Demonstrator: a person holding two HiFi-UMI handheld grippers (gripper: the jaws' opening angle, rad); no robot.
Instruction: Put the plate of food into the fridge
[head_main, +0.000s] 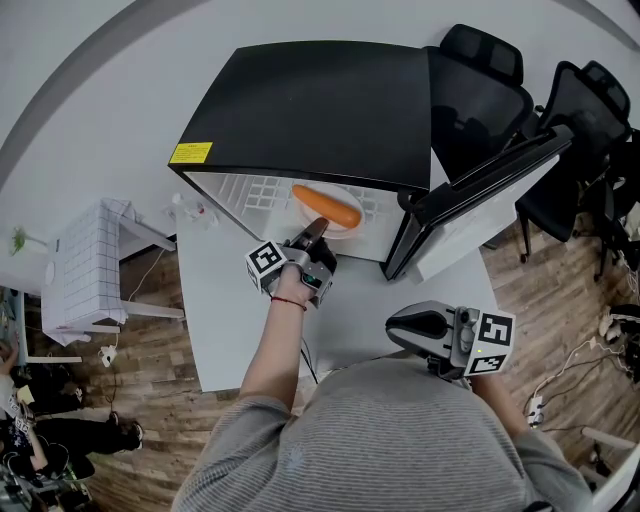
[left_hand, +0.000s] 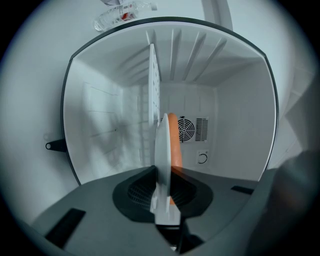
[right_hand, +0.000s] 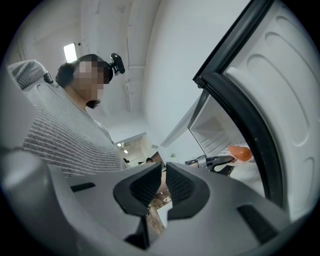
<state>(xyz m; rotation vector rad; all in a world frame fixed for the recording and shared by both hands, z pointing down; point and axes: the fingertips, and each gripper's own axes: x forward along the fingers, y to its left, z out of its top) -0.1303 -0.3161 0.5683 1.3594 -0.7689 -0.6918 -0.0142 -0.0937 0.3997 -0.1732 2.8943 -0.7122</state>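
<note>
Left hand-held gripper (head_main: 318, 230) grips the plate (left_hand: 162, 160) by its rim, holding it and the orange food (head_main: 327, 205) just inside the open fridge (head_main: 320, 110). Right hand-held gripper (right_hand: 159, 175), outside the fridge, is empty, jaws slightly apart.

Materials/finish, fridge + rig

Fridge (head_main: 320, 110) top: black, matt, smooth; liner (left_hand: 240, 100) white moulded plastic, smooth w/ ribs, slight sheen. Wire shelf (left_hand: 154, 90): white-coated wire. Door seal (right_hand: 235, 112): black, rubber-like. Plate (left_hand: 162, 165): white, smooth. Orange food (head_main: 326, 206): smooth, glossy. Left gripper (head_main: 312, 235) body grey matt plastic; pads (left_hand: 137, 192) black, fine-ribbed; same on right gripper (right_hand: 162, 187). Table (head_main: 230, 320): white, smooth, matt. Floor (head_main: 170, 330): brown wood planks, visible grain. Sweater (head_main: 390, 440): grey rib-knit cloth. Sticker (head_main: 190, 153): yellow, paper-like.
</note>
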